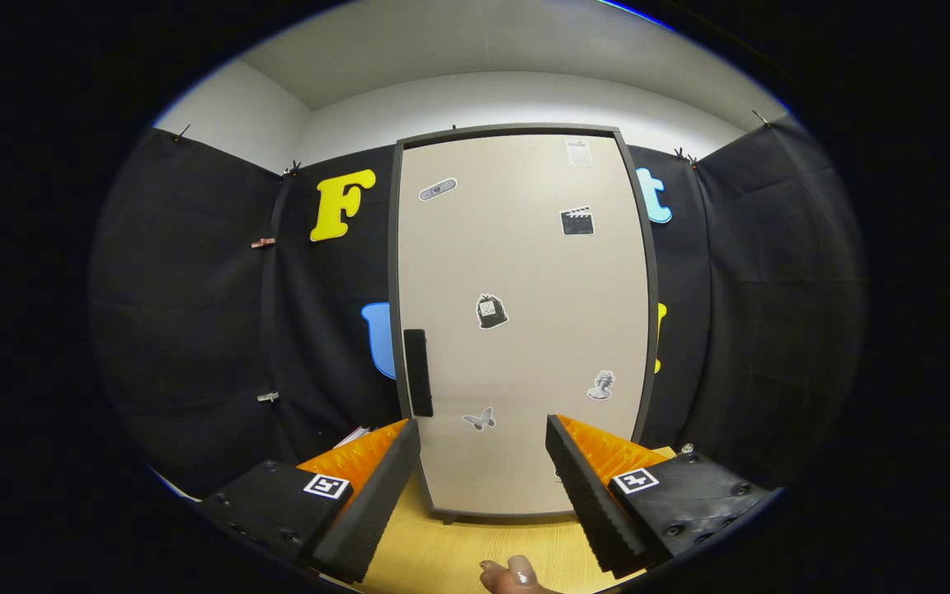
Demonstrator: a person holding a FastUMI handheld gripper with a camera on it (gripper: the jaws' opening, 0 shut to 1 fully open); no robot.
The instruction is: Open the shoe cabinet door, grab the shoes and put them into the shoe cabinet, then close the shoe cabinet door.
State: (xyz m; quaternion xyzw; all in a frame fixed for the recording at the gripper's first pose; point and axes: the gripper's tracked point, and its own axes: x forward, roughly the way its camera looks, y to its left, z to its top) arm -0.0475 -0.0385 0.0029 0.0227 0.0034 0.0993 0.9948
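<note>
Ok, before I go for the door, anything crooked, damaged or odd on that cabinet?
Nothing stands out. The cabinet door sits shut and square in its frame, handle intact, stickers scattered. The gripper has its fingers open, short of the door.

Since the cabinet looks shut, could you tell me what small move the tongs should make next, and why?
Probably ease the open tongs forward and toward the black vertical handle on the beige cabinet door. The door sits closed in its dark frame, the fingers are spread with nothing between them, and the handle lies just beyond one finger's tip.
</note>
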